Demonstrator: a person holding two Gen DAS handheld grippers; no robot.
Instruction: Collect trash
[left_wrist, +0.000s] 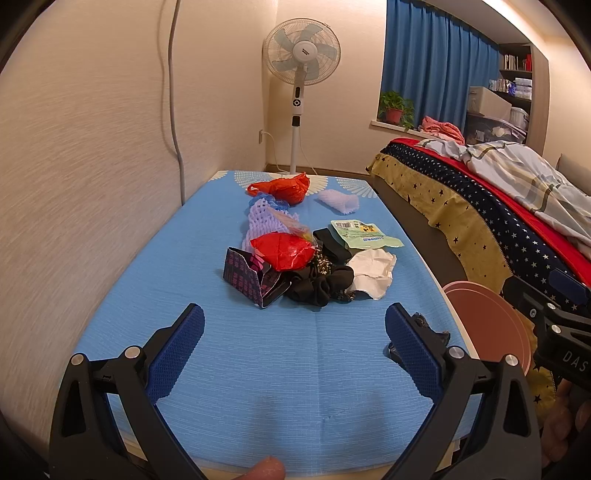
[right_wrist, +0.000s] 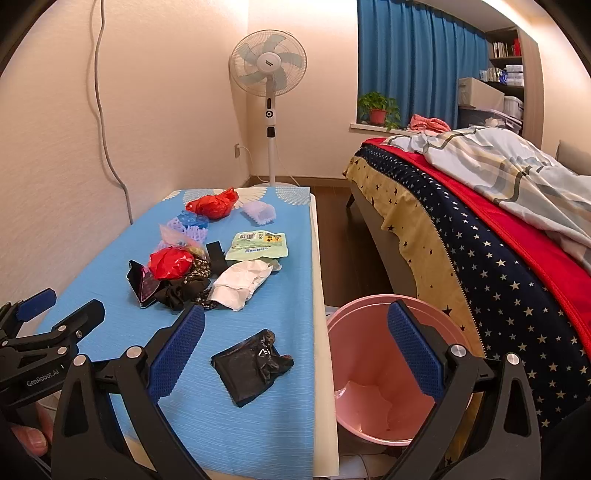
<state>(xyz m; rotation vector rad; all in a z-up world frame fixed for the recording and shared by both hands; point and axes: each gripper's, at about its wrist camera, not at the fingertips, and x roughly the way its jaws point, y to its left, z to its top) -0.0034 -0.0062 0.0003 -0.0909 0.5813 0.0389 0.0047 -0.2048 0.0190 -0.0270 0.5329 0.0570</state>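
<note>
A pile of trash lies on the blue table (left_wrist: 147, 280): a red plastic bag (left_wrist: 284, 253), a dark patterned carton (left_wrist: 251, 282), black fabric scraps (left_wrist: 317, 286), a crumpled white tissue (left_wrist: 371, 275), a green wrapper (left_wrist: 364, 234), white foam netting (left_wrist: 340, 201) and a second red bag (left_wrist: 282, 188). A folded black plastic bag (right_wrist: 255, 365) lies near the table's right edge. A pink bin (right_wrist: 384, 373) stands on the floor right of the table. My left gripper (left_wrist: 295, 332) is open and empty, short of the pile. My right gripper (right_wrist: 295, 334) is open and empty, above the black bag and bin.
A standing fan (left_wrist: 301, 74) is behind the table's far end. A bed (right_wrist: 480, 229) with star-patterned covers runs along the right, a narrow floor gap between it and the table. A wall (left_wrist: 92, 147) with a cable borders the table's left side.
</note>
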